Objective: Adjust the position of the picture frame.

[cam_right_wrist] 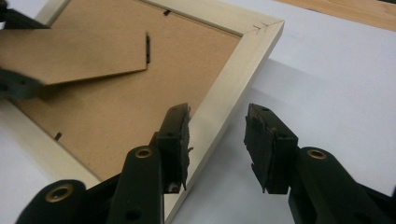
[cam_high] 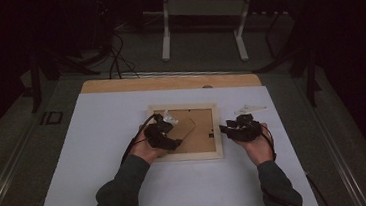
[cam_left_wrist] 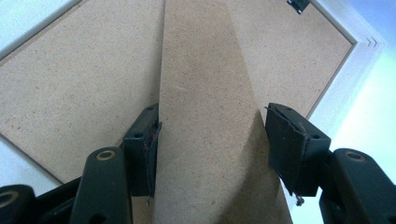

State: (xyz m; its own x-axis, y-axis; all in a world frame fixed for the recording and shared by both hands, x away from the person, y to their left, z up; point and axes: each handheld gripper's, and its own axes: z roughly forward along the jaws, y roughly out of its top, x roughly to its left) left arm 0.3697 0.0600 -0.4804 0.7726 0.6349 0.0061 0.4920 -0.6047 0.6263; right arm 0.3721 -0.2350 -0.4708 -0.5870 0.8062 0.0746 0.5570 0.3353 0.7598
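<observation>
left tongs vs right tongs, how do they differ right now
The left tongs straddle the brown fibreboard stand flap lifted off the frame back; the right tongs have nothing between them, with the pale wooden frame rim just beyond. The left tongs sit over the picture frame; the right tongs sit beside its right edge, above the white mat. Both are black, two-jawed and hand-held.
</observation>
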